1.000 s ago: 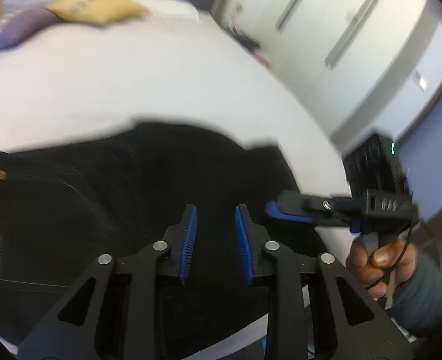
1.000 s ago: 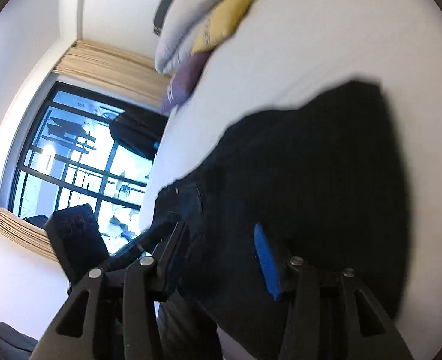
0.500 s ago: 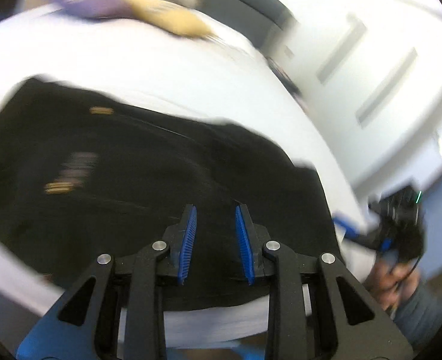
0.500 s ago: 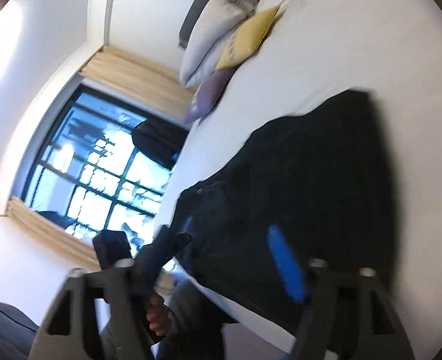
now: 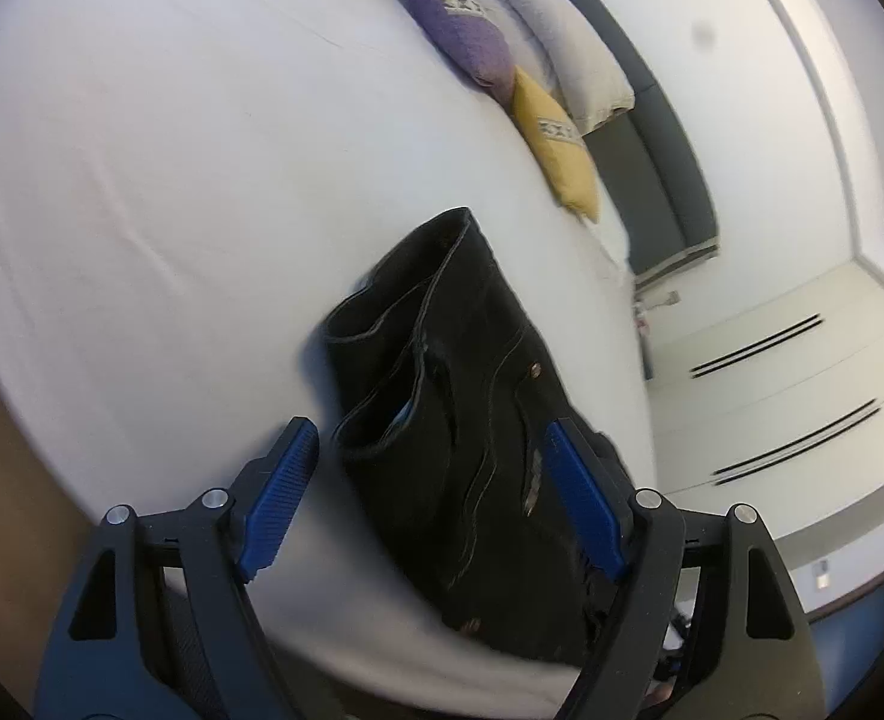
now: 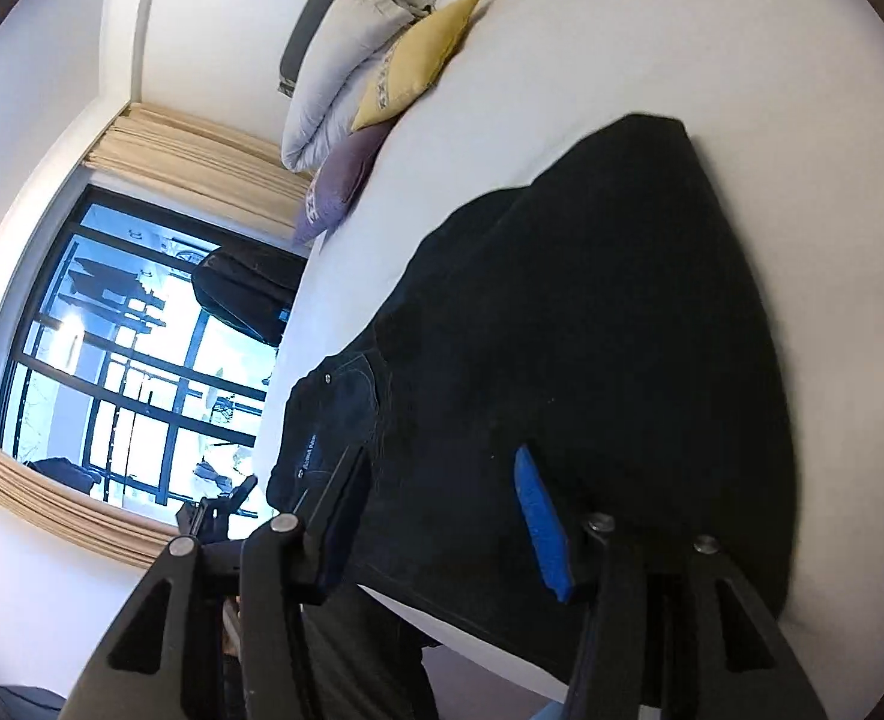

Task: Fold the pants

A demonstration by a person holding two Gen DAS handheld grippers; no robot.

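Black pants (image 5: 472, 396) lie folded on the white bed (image 5: 171, 180), near its front edge. In the left wrist view the waistband end faces me. My left gripper (image 5: 435, 498) is open and empty, its blue pads either side of the waistband end, just above the cloth. In the right wrist view the pants (image 6: 592, 330) fill the middle. My right gripper (image 6: 442, 510) is open and empty, hovering over the other end of the folded pants. The left gripper (image 6: 219, 510) shows small at the bed's far edge.
A purple cushion (image 5: 460, 24), a yellow cushion (image 5: 556, 144) and grey pillows (image 5: 550, 36) lie at the head of the bed. White wardrobe doors (image 5: 802, 384) stand to the right. A large window (image 6: 117, 372) with beige curtains is beyond the bed.
My left gripper has opened wide and swung round to the waistband end of the pants. My right gripper stays open over the other end.
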